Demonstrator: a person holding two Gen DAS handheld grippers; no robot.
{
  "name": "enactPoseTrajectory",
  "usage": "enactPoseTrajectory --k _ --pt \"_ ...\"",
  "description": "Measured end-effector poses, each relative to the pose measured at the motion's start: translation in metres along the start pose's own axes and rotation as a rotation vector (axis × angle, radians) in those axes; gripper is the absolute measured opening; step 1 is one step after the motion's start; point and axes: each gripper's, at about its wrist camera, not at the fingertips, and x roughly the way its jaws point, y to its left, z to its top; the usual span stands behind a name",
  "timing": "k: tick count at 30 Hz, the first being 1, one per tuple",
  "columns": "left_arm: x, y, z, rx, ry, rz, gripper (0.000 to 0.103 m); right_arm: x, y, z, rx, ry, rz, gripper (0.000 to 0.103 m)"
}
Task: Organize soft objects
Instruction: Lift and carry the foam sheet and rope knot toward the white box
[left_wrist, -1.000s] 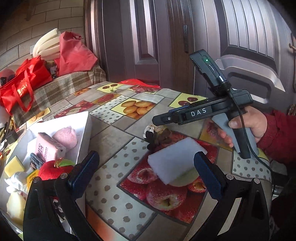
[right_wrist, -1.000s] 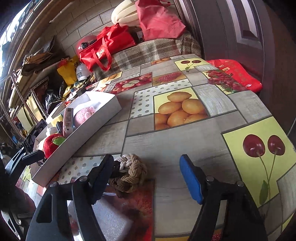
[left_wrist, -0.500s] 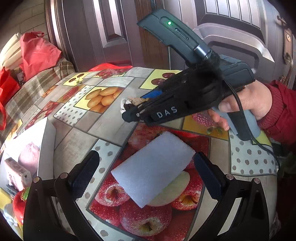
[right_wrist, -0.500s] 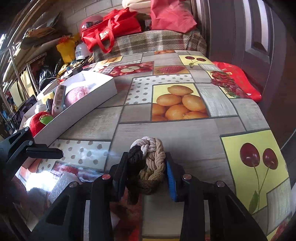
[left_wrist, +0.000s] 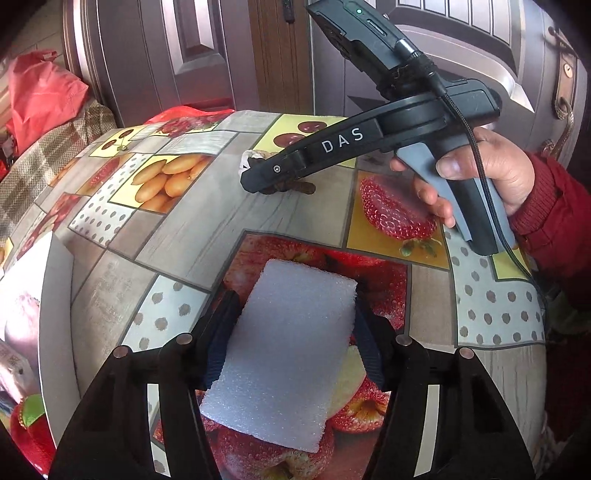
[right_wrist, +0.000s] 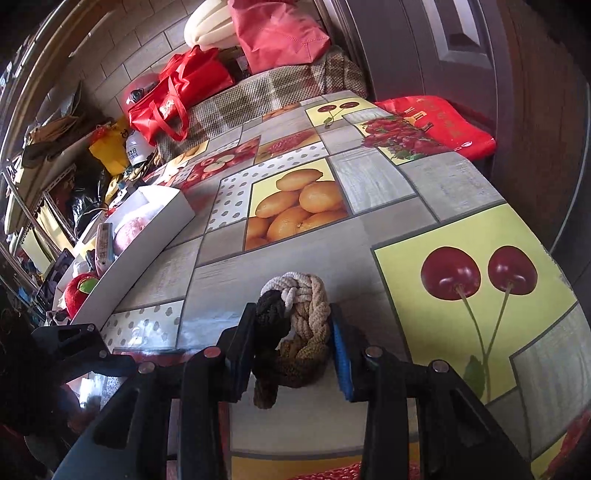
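Note:
A white foam sponge (left_wrist: 291, 354) lies on the fruit-print tablecloth (left_wrist: 184, 243). My left gripper (left_wrist: 291, 339) straddles it; its jaws are closing and both pads touch the sponge's long sides. A braided rope knot (right_wrist: 299, 325) in cream, tan and black sits between the pads of my right gripper (right_wrist: 291, 350), which is shut on it. In the left wrist view a hand in a red sleeve (left_wrist: 491, 173) holds the right gripper (left_wrist: 258, 177) farther back on the table, with the rope (left_wrist: 295, 187) under its tip.
A white open box (right_wrist: 155, 236) stands at the table's left with a pink plush (right_wrist: 127, 230) and a red apple plush (right_wrist: 79, 291) inside. Red bags (right_wrist: 177, 92) and a plaid-covered bench (right_wrist: 258, 92) lie beyond the far edge. Doors stand close on the right.
The left gripper came down over the sponge and its jaws drew in from wide open to the sponge's sides. The right gripper closed on the rope knot and stayed shut.

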Motion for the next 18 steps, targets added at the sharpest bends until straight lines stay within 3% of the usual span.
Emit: enactPoseTrajectory --k 5,12,15,18 --pt "-0.032 0.008 -0.008 -0.081 -0.151 0.115 0.059 -0.019 0.002 -0.002 -0.01 -0.1 -0.013 0.037" --pt "-0.096 0.024 -0.039 -0.275 -0.466 0.406 0.06 -0.055 0.019 -0.011 -0.028 -0.342 -0.081 0.037" --pt "-0.116 0.035 -0.058 -0.373 -0.513 0.473 0.06 -0.064 0.029 -0.014 -0.044 -0.415 -0.107 0.037" --pt "-0.131 0.04 -0.074 -0.4 -0.523 0.525 0.06 -0.064 0.039 -0.015 -0.072 -0.44 -0.11 0.037"
